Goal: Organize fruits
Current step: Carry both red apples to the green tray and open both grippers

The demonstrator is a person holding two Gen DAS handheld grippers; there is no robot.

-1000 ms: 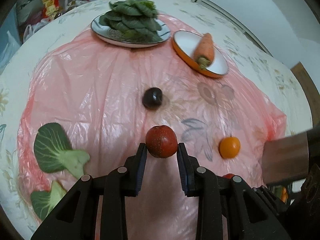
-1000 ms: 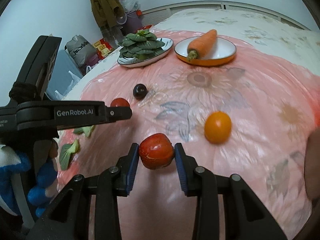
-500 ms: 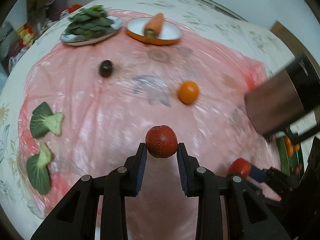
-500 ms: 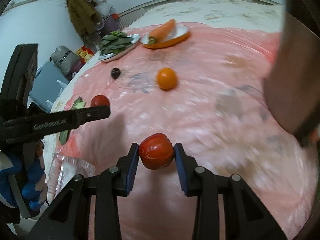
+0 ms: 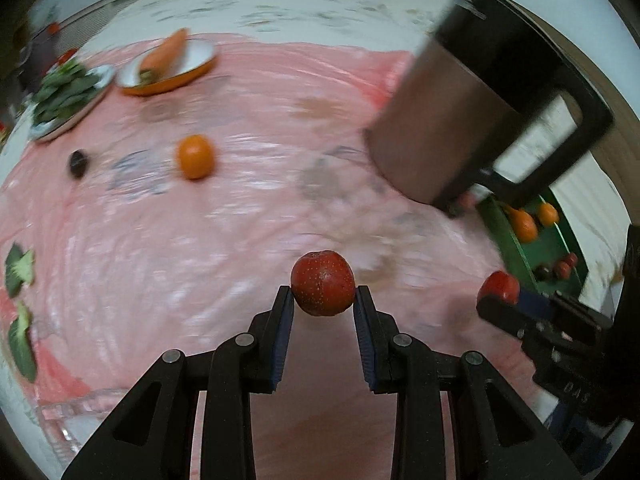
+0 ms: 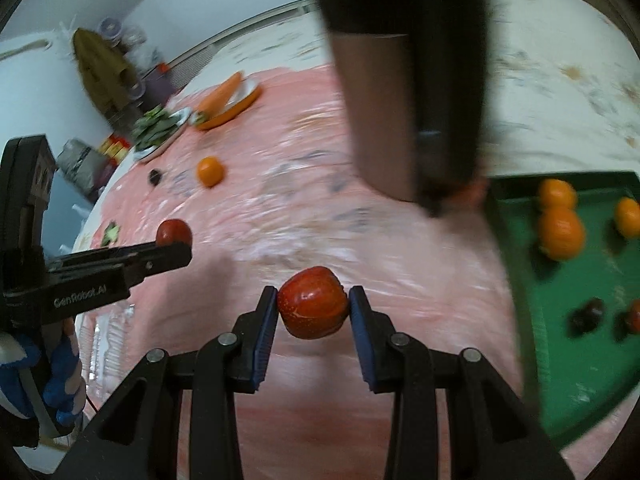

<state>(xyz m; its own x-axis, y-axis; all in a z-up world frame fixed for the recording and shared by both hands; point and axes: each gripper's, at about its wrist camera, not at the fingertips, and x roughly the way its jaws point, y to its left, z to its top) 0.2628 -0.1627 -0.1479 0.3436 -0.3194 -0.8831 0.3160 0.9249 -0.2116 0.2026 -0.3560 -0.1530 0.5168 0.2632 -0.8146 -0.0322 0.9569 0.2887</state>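
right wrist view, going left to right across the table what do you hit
plate of greens → dark fruit → loose orange → carrot on the orange plate → red fruit in the right hand-held gripper → brown jug → green tray holding oranges

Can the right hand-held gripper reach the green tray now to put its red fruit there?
Probably yes. The right hand-held gripper grips its red fruit, and the green tray lies open just beside it; the tall metal mug stands behind, not between.
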